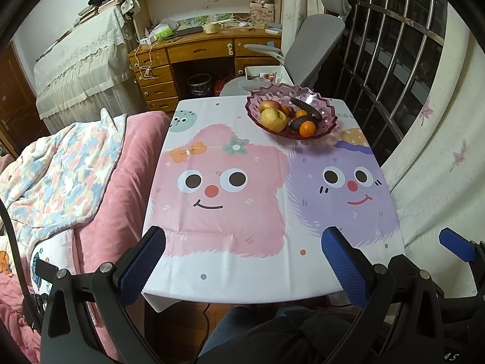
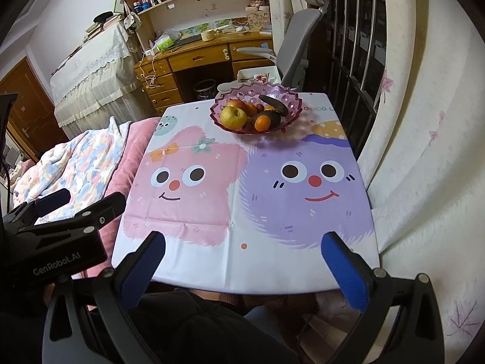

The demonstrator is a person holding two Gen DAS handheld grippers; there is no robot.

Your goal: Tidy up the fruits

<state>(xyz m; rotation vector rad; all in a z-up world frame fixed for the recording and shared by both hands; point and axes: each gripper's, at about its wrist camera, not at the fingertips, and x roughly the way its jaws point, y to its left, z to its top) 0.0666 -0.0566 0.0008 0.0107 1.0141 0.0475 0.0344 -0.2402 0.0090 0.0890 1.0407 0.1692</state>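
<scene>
A pink glass fruit bowl stands at the far right of the table. It holds a yellow pear, a red apple, oranges, avocados and a dark cucumber. My left gripper is open and empty over the table's near edge. My right gripper is open and empty there too, to the right of the left one.
The table wears a cartoon cloth. A bed with pink blanket is on the left, a grey chair and white tray behind the table, a window grille and curtain on the right.
</scene>
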